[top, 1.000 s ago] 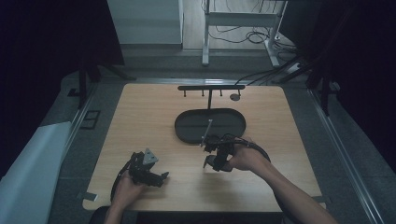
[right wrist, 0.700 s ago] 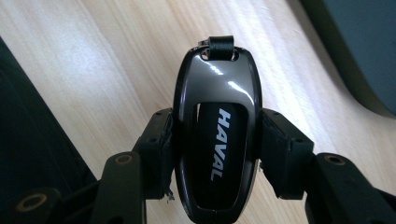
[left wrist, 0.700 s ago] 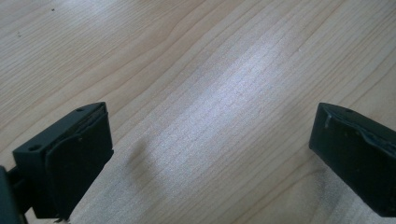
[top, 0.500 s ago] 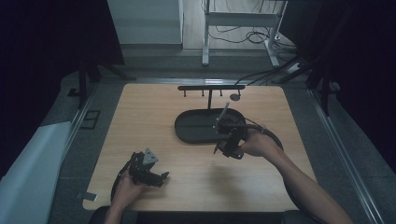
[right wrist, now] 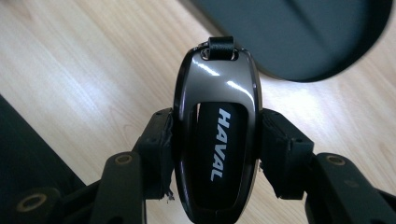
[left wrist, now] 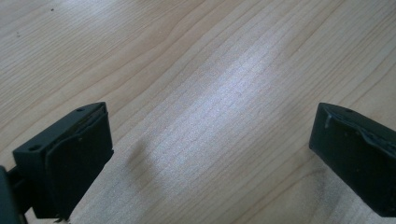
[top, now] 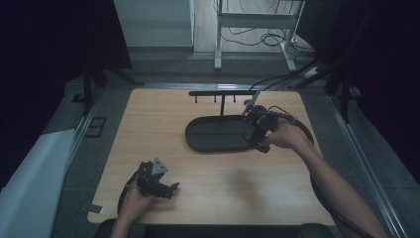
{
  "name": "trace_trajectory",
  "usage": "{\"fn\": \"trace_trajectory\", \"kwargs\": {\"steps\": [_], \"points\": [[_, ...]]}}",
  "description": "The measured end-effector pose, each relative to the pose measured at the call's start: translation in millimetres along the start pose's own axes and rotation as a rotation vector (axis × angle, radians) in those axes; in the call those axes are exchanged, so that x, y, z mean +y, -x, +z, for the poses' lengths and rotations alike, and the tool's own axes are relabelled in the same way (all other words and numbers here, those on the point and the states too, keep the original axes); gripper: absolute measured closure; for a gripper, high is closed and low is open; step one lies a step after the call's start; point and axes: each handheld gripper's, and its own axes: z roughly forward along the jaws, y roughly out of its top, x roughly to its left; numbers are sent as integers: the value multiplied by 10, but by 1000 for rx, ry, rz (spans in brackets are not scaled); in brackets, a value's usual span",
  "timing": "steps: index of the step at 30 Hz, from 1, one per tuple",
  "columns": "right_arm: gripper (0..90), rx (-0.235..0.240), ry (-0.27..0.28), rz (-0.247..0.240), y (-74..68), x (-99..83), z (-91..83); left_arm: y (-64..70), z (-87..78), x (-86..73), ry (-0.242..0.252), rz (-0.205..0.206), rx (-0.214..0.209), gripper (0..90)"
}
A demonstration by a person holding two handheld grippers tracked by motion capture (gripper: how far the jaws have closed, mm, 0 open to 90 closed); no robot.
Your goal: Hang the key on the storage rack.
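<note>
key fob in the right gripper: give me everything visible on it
The key fob is a glossy, dark oval shell, metallic-looking, with a black inset that reads HAVAL in white. A short black strap loop sits in a slot at its far end. The right gripper is shut on it, one pad on each long side, so it points straight out along the jaws. It hangs above the wooden table, near the edge of the dark oval tray, touching neither. In the high view it is too small to make out.
</note>
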Motion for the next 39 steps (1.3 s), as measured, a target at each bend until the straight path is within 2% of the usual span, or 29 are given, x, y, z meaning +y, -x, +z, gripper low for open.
{"fn": "trace_trajectory", "kwargs": {"steps": [9, 16, 22, 28, 35, 39], "points": [[491, -19, 21, 79, 303, 33, -209, -2, -2, 0, 0, 1, -1, 0], [491, -35, 35, 129, 463, 88, -327, -5, -2, 0, -2, 5, -2, 0], [491, -48, 46, 194, 598, 142, -432, -8, -5, -1, -1, 4, -2, 0], [491, -48, 69, 235, 677, 193, -546, -3, 1, -1, -2, 5, -4, 0], [490, -58, 75, 251, 730, 259, -638, -7, 0, -2, -2, 4, -3, 0], [491, -68, 81, 278, 770, 328, -690, -9, -1, -3, 0, 3, -4, 0]]}}
